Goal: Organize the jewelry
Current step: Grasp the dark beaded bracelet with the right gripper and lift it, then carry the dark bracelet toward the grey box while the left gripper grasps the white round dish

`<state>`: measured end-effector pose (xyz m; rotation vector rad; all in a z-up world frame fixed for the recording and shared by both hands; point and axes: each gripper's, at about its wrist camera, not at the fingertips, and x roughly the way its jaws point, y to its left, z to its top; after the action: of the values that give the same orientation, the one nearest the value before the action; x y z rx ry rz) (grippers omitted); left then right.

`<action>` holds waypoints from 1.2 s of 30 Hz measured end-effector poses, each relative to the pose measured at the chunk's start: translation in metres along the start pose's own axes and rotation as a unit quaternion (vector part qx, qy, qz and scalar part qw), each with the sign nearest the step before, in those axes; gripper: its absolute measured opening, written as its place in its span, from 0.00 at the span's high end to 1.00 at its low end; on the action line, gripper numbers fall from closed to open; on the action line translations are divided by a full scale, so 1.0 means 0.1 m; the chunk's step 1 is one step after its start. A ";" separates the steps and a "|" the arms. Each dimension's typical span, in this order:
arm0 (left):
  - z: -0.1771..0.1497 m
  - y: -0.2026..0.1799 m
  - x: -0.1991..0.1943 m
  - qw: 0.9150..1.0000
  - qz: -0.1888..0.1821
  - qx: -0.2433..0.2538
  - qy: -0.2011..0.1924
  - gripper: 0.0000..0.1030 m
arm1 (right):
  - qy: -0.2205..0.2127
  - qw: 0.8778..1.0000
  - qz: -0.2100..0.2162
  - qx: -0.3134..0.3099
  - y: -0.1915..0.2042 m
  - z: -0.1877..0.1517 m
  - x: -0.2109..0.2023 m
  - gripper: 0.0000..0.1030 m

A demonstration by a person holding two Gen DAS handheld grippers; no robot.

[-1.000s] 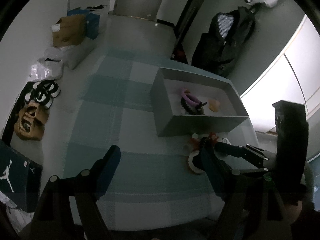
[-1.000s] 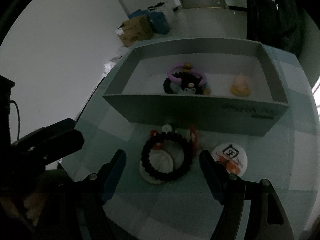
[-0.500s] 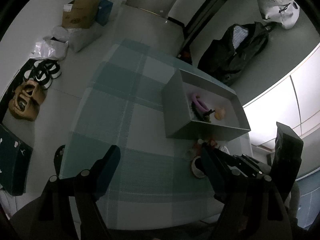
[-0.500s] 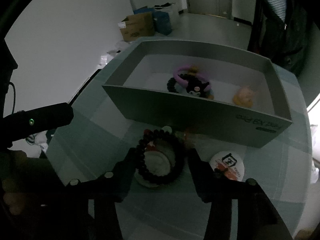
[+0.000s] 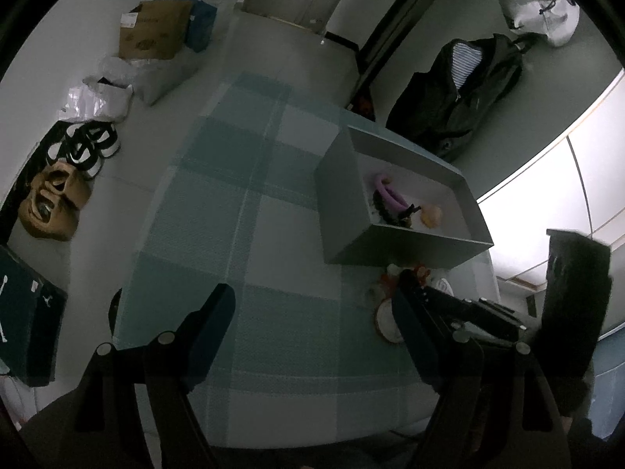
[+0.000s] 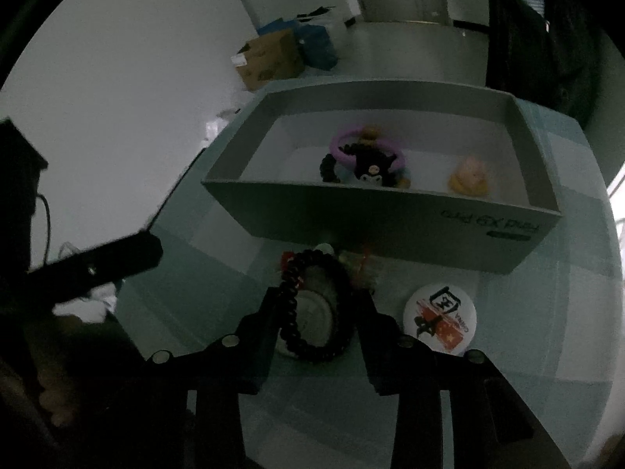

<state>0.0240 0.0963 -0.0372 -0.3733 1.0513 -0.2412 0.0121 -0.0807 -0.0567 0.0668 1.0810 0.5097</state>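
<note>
A grey box (image 6: 390, 219) stands on the checked table; it also shows in the left wrist view (image 5: 340, 203). It holds a purple ring (image 6: 343, 144), a black bead bracelet with a dark figure charm (image 6: 367, 168) and an orange duck charm (image 6: 468, 179). In front of the box my right gripper (image 6: 317, 314) is shut on a black bead bracelet (image 6: 308, 348), which it holds over a white round disc (image 6: 308, 312). My left gripper (image 5: 312, 320) is open and empty above the table's near side.
A white badge with red and black print (image 6: 439, 312) lies right of the bracelet. Small red and pale pieces (image 6: 359, 262) lie against the box front. The table edge (image 5: 133, 273) drops to a floor with shoes, bags and boxes (image 5: 152, 35).
My right gripper has closed from wide open onto the black bead bracelet. My left gripper has drawn back and risen, staying open.
</note>
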 end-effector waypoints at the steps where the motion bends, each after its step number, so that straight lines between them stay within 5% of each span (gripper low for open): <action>1: -0.01 -0.01 0.01 1.000 0.001 0.003 0.001 0.23 | -0.002 1.000 0.004 0.003 0.00 0.00 -0.02 0.65; 8: -0.07 -0.09 0.09 0.999 0.005 0.027 0.016 0.23 | -0.033 0.998 0.047 0.012 -0.10 -0.05 -0.34 0.65; 25: -0.24 -0.57 0.34 0.993 0.000 0.102 0.054 0.23 | -0.109 0.989 0.067 0.072 -0.56 -0.03 -0.96 0.65; 29: -0.28 -0.72 0.43 0.990 0.013 0.123 0.065 0.23 | -0.117 0.987 0.070 0.080 -0.65 -0.06 -1.05 0.65; 36: -0.38 -0.88 0.54 0.981 0.102 0.151 0.063 0.24 | -0.128 0.985 0.077 0.087 -0.75 -0.13 -1.20 0.65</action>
<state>0.0152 -0.0103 -0.0610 0.0252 1.1497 -0.2389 -0.0160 -0.2008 0.0136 0.3635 0.8693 0.5276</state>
